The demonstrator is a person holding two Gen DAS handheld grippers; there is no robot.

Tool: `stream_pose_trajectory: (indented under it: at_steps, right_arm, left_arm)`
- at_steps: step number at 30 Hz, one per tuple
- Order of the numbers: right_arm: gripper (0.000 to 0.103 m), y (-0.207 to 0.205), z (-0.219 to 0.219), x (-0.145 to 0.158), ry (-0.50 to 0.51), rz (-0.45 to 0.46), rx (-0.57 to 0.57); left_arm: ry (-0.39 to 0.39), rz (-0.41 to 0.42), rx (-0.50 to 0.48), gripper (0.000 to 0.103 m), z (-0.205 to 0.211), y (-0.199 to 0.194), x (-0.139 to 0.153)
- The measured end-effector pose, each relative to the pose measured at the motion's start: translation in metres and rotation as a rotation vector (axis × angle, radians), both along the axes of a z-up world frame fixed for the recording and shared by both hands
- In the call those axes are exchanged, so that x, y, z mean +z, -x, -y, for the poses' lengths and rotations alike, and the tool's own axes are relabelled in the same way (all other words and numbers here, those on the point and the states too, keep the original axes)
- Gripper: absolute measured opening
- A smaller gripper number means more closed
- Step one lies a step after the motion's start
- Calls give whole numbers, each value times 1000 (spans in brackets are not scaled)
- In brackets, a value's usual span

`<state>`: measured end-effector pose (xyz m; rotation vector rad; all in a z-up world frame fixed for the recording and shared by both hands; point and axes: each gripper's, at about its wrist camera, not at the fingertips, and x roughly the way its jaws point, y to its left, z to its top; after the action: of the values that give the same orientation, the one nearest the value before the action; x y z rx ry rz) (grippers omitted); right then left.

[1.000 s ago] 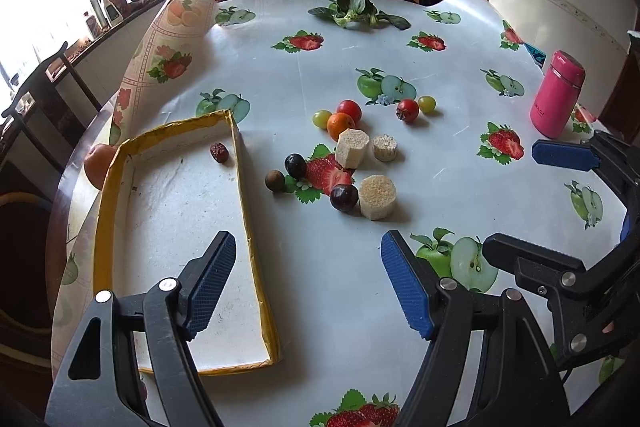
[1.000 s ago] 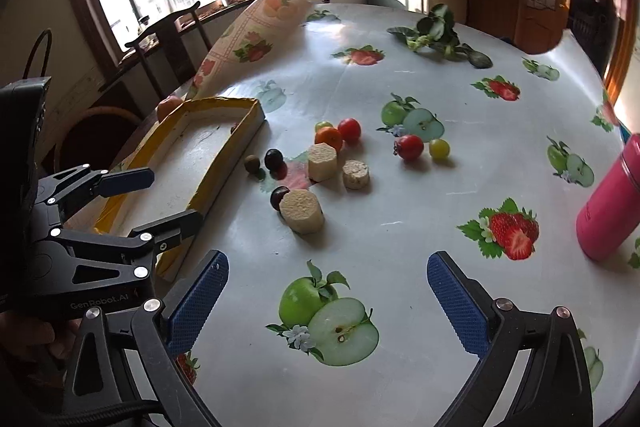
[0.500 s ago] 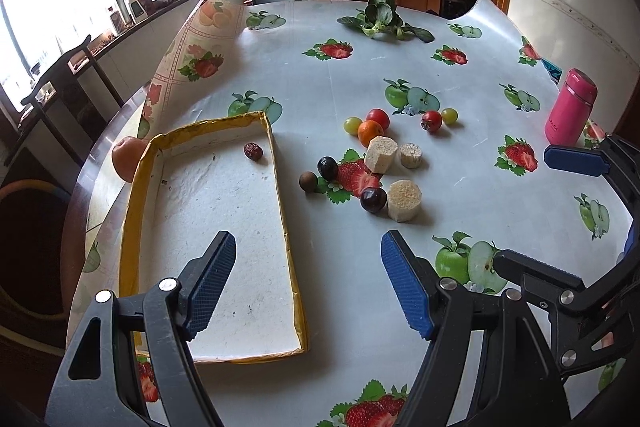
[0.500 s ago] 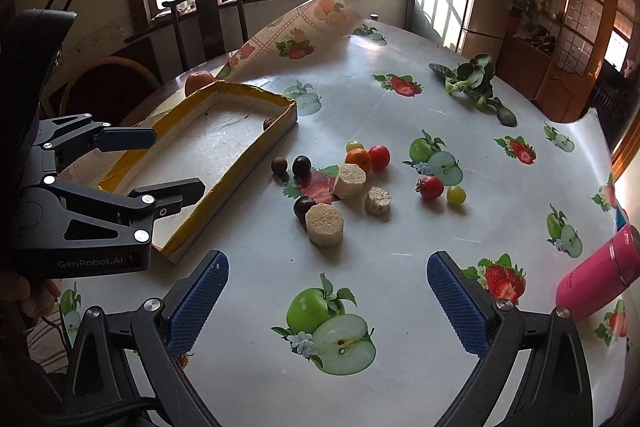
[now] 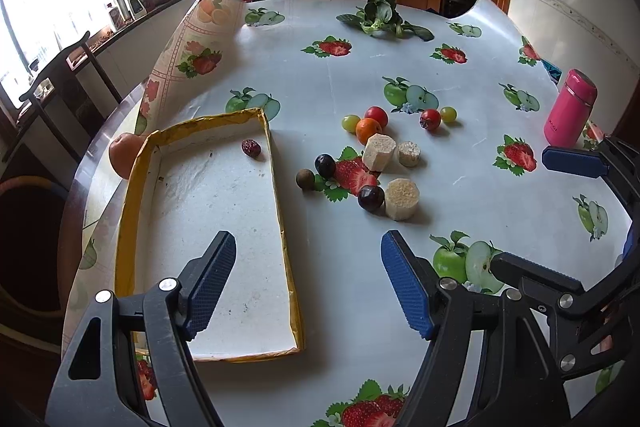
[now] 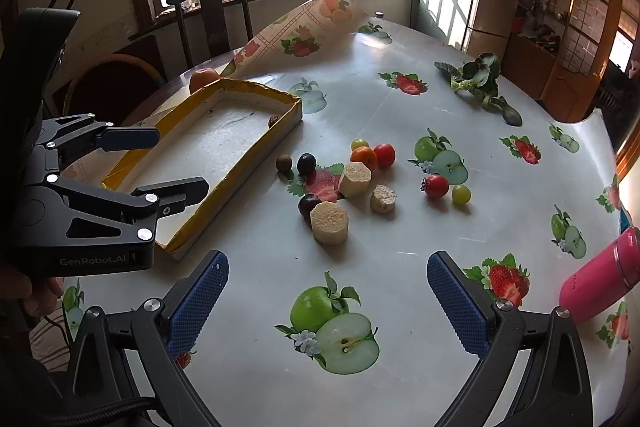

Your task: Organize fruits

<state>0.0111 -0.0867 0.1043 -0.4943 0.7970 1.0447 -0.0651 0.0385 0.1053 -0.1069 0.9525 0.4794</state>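
Two grippers hang above a fruit-print table, the left gripper (image 5: pixel 304 283) and right gripper (image 6: pixel 328 303) both spread wide and holding nothing. One red date (image 5: pixel 251 148) lies in the yellow-rimmed tray (image 5: pixel 284 239); the loose fruits (image 6: pixel 352 167) cluster just beside it, mixed with pale cut chunks (image 6: pixel 329 223). A sound next pick would take an outlying fruit first, closing gently on soft skins. An orange-red fruit (image 5: pixel 124 155) behind the tray is partly hidden.

White tablecloth (image 5: pixel 472 187) printed with strawberries and green apples. Yellow-rimmed tray (image 5: pixel 138 183), white inside. Pink flask (image 5: pixel 570 107); blue gripper pads (image 5: pixel 208 283).
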Motion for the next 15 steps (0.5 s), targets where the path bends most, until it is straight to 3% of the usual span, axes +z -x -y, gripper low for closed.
stream_pose_trajectory:
  at_steps: [15]
  right_arm:
    - [101, -13, 4, -15, 5, -44, -24]
  left_arm:
    - [49, -27, -20, 75, 8, -16, -15]
